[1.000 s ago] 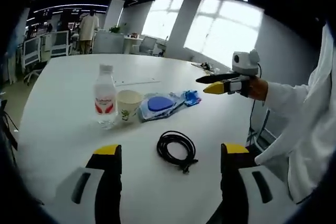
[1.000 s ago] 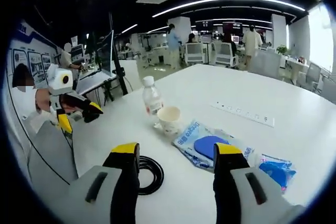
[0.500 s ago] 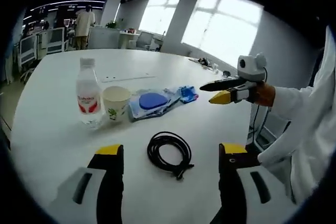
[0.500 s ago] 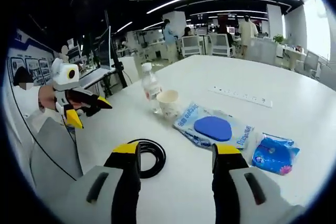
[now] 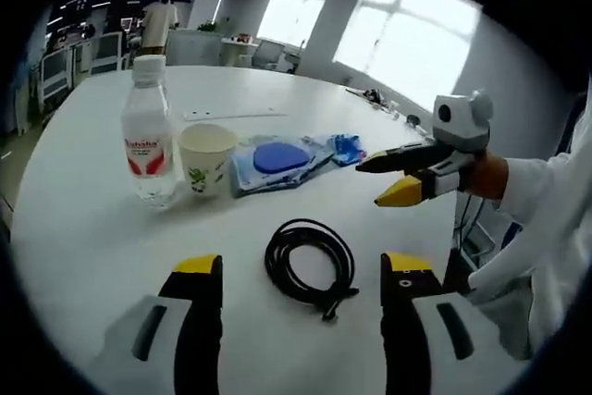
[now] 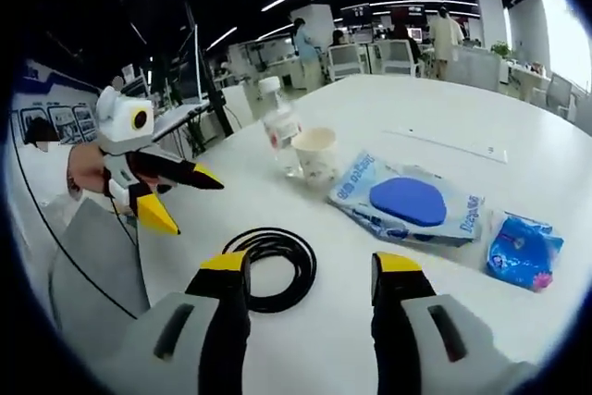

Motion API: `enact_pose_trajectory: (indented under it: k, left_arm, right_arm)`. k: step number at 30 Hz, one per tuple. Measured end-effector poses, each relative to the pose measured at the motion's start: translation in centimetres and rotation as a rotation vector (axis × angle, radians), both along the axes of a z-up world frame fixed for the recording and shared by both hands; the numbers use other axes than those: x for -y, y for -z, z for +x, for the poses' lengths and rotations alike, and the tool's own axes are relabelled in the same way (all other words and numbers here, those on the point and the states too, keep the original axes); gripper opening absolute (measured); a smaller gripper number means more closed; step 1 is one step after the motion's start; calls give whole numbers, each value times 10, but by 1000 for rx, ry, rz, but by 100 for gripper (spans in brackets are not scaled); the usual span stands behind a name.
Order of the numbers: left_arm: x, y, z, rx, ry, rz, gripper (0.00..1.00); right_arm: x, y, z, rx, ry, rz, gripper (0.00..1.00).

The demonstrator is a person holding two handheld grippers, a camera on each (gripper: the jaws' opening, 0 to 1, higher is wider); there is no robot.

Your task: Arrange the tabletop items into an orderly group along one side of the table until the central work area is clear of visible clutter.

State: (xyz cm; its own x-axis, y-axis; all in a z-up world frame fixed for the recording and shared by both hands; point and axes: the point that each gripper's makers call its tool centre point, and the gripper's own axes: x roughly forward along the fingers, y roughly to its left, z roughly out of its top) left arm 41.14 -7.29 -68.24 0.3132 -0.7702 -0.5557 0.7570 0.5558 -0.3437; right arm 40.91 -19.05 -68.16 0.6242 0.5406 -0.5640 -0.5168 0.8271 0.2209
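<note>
Table (image 5: 83, 228): white and broad; it carries every item listed below, gathered near its middle.
Packet (image 5: 277, 159): clear pouch with a blue pad inside, lying flat at 12 o'clock from the cable in your left gripper view; in your right gripper view (image 6: 412, 205) it lies at 2 o'clock from the cable.
Cable (image 5: 310, 261): black coil, lying flat between your left claw's jaws and just ahead of them; likewise placed before your right claw (image 6: 273, 265).
Bottle (image 5: 148, 141): clear, white cap, red label, upright, just beside the cup.
Cup (image 5: 205, 159): paper, upright, between bottle and packet.
Blue pack (image 6: 525, 249): small, at 3 o'clock from the packet, just beside it.
Left claw (image 5: 301, 270): your jaws stand parted, released, holding nothing.
Right claw (image 6: 307, 270): your jaws stand parted, released, above the table, gripping nothing.
</note>
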Motion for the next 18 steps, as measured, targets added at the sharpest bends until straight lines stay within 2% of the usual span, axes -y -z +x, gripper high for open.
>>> enact_pose_trajectory:
  k: [4, 12, 18]
  left_arm:
    - [4, 9, 8, -9, -23, 6, 64]
    - [10, 33, 12, -57, -44, 73, 54]
    - [20, 44, 9, -63, -16, 94, 50]
  right_arm:
    - [-5, 9, 4, -18, -1, -2, 49]
    - [-9, 38, 7, -89, 24, -31, 42]
    - [-15, 55, 5, -131, 20, -35, 40]
